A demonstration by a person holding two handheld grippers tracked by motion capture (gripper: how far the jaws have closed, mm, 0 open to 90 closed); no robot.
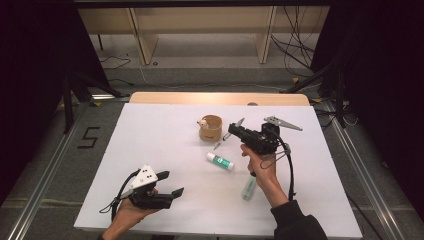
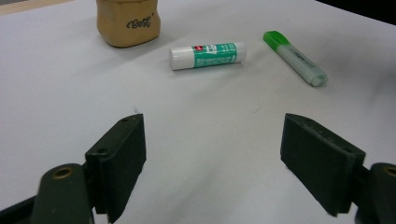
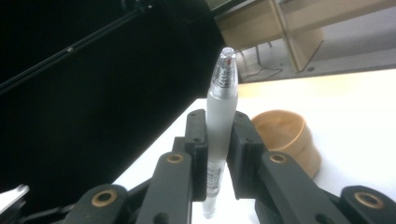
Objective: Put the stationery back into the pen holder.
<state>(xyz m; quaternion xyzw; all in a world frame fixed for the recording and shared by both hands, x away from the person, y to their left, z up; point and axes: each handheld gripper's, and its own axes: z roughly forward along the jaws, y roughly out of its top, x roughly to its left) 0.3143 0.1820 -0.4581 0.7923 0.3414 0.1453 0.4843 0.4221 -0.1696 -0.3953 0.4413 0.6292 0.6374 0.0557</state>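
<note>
My right gripper (image 1: 232, 131) is lifted over the middle of the white table, shut on a frosted pen (image 1: 219, 145). In the right gripper view the pen (image 3: 222, 102) stands upright between the pads, tip end up, with my right gripper (image 3: 219, 140) clamped on its barrel. A tan cup (image 1: 211, 127) stands just left of that gripper. A green-and-white glue stick (image 1: 220, 161) and a green highlighter (image 1: 248, 187) lie flat on the sheet. My left gripper (image 1: 171, 183) hovers near the front left, open and holding nothing. Its jaws stand wide apart, aimed toward the glue stick (image 2: 207, 55) and highlighter (image 2: 294, 58).
The white sheet (image 1: 150, 135) covers the table, with a wooden strip (image 1: 215, 98) along the far edge. Cables and stand legs lie on the floor beyond. The tan cup (image 2: 128, 21) sits at the top of the left gripper view and, in the right gripper view, the cup (image 3: 287, 137) sits behind the jaws.
</note>
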